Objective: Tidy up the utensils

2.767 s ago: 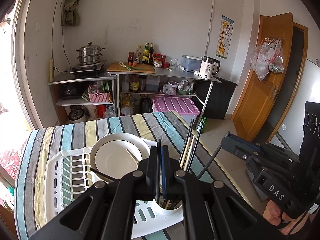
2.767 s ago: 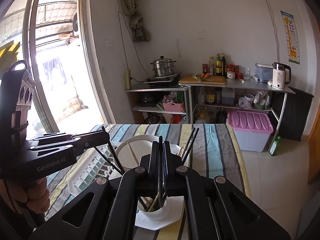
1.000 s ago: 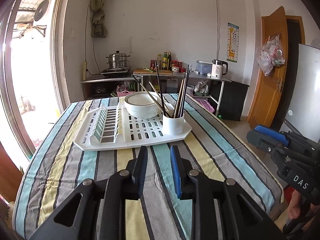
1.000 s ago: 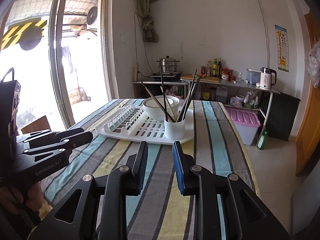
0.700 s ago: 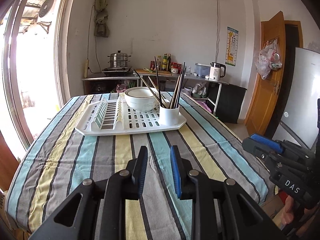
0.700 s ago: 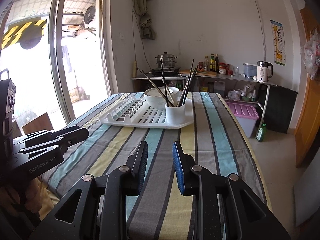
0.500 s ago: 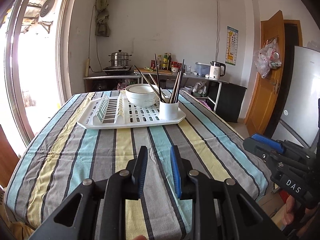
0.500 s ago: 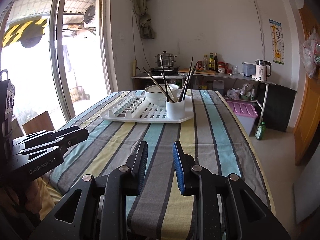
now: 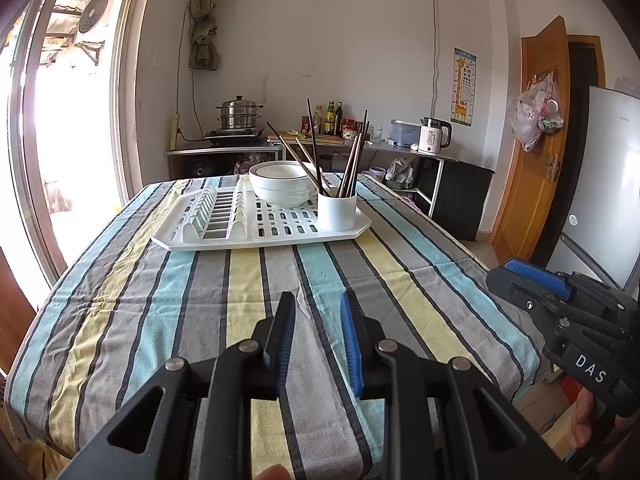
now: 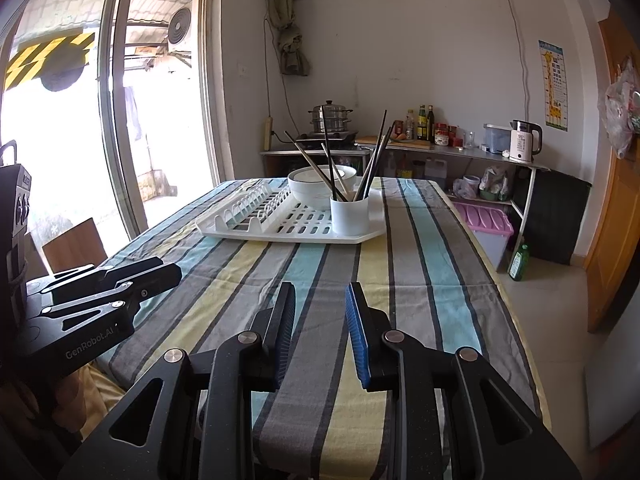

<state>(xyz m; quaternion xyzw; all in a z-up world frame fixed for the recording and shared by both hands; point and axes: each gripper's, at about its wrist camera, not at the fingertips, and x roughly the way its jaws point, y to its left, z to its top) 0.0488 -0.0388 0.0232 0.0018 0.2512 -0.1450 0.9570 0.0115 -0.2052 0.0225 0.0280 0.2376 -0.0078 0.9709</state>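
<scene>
A white utensil cup [image 9: 337, 212] [image 10: 350, 216] stands at the near right corner of a white drying rack [image 9: 224, 236] [image 10: 280, 232], with several dark chopsticks [image 9: 353, 160] [image 10: 374, 160] upright and fanned out in it. Behind the cup a white bowl [image 9: 280, 190] [image 10: 310, 190] sits on the rack. My left gripper [image 9: 318, 312] [image 10: 120, 280] hangs open over the near edge of the striped tablecloth [image 9: 248, 280], far short of the rack, with nothing between its fingers. Beside it my right gripper [image 10: 320, 300] [image 9: 532, 276] is open and empty too.
The table's right edge drops to a tiled floor with a pink storage box [image 10: 486, 220] and a green bottle [image 10: 519, 262]. A steel shelf with a steamer pot [image 9: 239, 114] and kettle [image 9: 434, 134] lines the back wall. A wooden door [image 9: 534, 148] and fridge [image 9: 608, 184] stand right.
Both grippers have drawn back from the rack towards the table's near edge and sunk a little, then stopped. Their jaws, shut at the cup in the oldest frames, stand open and unchanged.
</scene>
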